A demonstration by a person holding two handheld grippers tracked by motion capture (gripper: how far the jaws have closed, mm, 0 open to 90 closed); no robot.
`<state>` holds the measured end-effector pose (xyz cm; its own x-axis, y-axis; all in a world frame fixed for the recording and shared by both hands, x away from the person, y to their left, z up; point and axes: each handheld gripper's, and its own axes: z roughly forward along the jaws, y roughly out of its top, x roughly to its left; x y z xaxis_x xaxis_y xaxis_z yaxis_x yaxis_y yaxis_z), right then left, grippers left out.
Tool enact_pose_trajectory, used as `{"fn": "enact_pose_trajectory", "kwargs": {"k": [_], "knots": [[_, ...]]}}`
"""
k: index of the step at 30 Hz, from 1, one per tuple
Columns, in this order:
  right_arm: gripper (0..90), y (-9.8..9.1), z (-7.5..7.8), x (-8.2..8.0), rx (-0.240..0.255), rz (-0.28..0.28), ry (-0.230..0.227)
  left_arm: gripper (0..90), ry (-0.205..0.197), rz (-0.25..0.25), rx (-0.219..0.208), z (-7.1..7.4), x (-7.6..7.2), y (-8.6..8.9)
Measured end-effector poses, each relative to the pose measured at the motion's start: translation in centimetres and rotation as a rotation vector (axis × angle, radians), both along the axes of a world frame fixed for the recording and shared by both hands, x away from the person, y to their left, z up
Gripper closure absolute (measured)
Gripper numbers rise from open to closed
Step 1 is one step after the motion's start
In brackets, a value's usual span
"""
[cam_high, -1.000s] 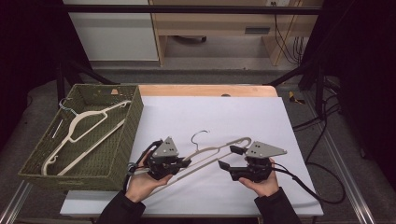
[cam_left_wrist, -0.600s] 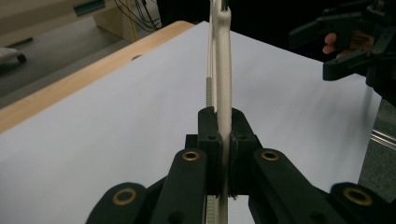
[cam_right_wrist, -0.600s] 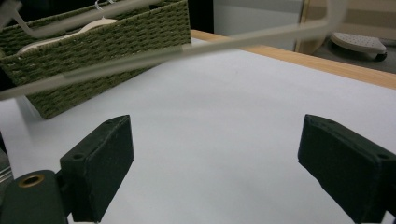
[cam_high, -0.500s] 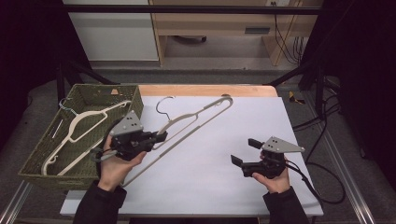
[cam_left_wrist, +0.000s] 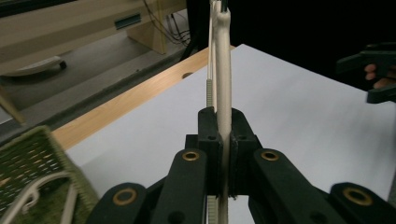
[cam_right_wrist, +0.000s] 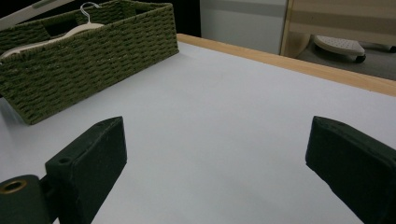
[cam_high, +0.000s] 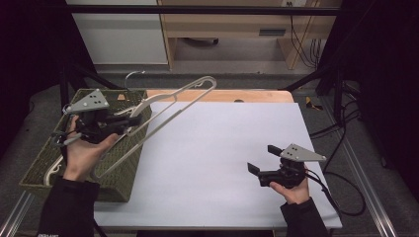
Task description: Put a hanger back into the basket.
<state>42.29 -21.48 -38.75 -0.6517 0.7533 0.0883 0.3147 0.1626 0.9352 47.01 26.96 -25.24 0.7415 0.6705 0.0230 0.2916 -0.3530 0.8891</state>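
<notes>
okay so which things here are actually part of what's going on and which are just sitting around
In use:
- hanger, clamped in the left gripper, held above the basket
- green woven basket, another hanger already inside
- right gripper, open, holding nothing

Just around:
- wooden furniture behind the table
- cables on the floor

Bright overhead light on table (cam_high: 222, 148); dark surrounds; close jaws blurred.

Rough woven basket (cam_high: 126, 163), matt table (cam_high: 222, 148)
</notes>
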Motion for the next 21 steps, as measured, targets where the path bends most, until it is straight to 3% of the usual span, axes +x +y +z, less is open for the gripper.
{"fn": "enact_pose_trajectory", "kwargs": {"k": [7, 11, 15, 21], "knots": [[5.3, -0.2, 0.1, 0.0, -0.004, -0.005, 0.0, 86.3, 0.006, 0.053, 0.032, -0.7, 1.6, 3.6], [5.0, -0.2, 0.0, 0.0, -0.005, -0.007, 0.0, 86.3, 0.014, 0.07, 0.021, -1.5, 2.2, 5.6], [5.0, -0.3, -0.1, 0.1, 0.004, -0.01, -0.003, 86.3, 0.036, 0.087, 0.049, -2.2, 2.8, 7.2], [4.9, -0.3, -0.1, 0.1, 0.007, -0.019, 0.007, 86.3, 0.06, 0.104, 0.052, -2.7, 3.5, 8.8]]}}
